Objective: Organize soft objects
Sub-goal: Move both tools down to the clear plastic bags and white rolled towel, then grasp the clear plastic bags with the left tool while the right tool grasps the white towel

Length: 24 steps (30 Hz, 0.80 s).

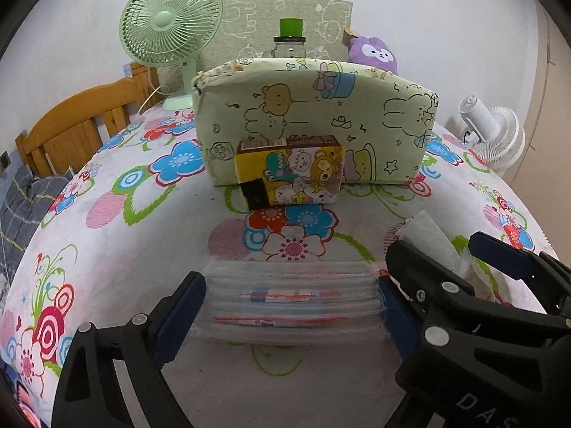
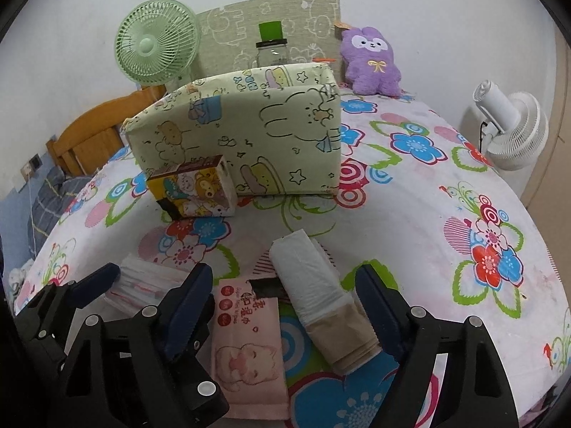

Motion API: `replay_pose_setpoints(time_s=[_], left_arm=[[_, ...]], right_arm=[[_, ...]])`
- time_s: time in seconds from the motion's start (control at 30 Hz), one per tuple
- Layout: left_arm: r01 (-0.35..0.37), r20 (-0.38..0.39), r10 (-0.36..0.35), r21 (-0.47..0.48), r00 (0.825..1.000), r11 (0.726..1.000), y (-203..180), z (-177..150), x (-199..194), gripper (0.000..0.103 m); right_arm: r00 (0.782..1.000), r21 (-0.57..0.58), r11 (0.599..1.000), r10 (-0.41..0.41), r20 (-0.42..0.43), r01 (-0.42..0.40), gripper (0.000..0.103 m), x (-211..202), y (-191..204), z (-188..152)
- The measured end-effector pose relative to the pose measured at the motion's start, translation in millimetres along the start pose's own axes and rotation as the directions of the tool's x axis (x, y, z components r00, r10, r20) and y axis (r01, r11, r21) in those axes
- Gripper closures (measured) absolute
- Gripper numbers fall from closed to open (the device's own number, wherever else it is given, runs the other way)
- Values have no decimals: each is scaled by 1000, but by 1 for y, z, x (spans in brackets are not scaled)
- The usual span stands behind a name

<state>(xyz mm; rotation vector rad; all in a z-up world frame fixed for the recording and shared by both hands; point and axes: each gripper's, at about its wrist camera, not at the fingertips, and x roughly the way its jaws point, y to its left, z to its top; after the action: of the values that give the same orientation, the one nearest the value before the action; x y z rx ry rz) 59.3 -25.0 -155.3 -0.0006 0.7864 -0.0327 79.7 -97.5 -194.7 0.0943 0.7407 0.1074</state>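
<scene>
We see a clear tissue pack (image 1: 291, 301) flat near left, a white roll (image 2: 323, 294) lying beside a pink wipes packet (image 2: 248, 342).
</scene>
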Motion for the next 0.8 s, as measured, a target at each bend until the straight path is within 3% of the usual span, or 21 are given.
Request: replay_pose_setpoints(time_s=[0.23,0.4,0.67,0.8], left_arm=[[-31,-17,31,12,999,999,-7,9,7,8],[-55,-23,56,46,998,997,-13,9,10,8],[-52,-29,54,51,998,997,-16,11,11,8],[-53,-26,55,53,998,997,-16,11,10,9]], right_arm=[[1000,48,998,-28,-7,29,24,3,-15,3],[999,67,997,-22,-46,25,36,11,-21,3],[999,65,998,-13,-51,16,66,15,-21,5],[998,70,998,0,-57,4,69,14,-20,6]])
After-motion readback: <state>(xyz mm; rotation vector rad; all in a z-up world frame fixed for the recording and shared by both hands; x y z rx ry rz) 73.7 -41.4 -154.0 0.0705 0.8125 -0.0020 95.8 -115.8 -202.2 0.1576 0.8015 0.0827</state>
